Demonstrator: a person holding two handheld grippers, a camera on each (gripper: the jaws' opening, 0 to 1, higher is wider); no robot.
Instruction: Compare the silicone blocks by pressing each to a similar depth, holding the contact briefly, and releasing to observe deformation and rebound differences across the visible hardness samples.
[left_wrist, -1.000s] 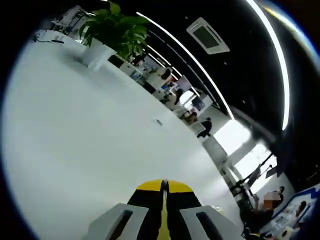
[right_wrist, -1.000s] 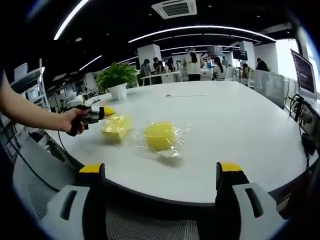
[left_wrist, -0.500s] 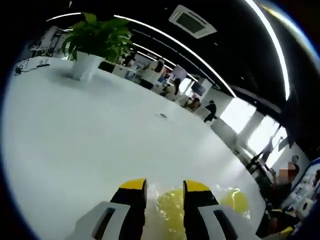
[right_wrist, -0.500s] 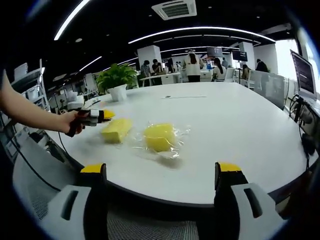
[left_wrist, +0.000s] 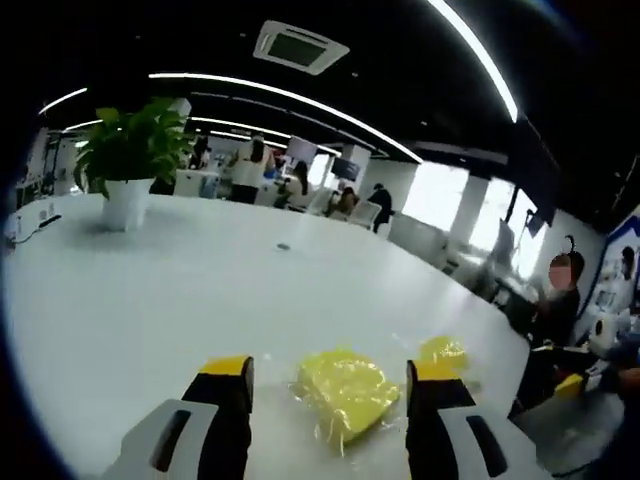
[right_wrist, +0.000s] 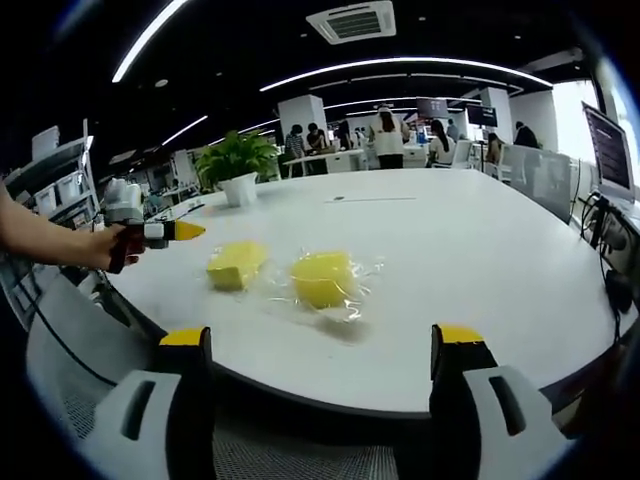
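Silicone block (left_wrist: 345, 388) is lying just ahead of my left tongs (left_wrist: 328, 372), between their parted jaws, its long axis slanting across them. It looks soft, slippery in its wrap; I'm judging its flat top best to press. My right tongs (right_wrist: 323, 350) are hanging apart, off the tabletop (right_wrist: 480, 250).

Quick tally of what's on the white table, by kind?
Yellow silicone blocks: 2, a bare one and one in clear wrap
Potted plants: 1
Total: 3, all on the white table
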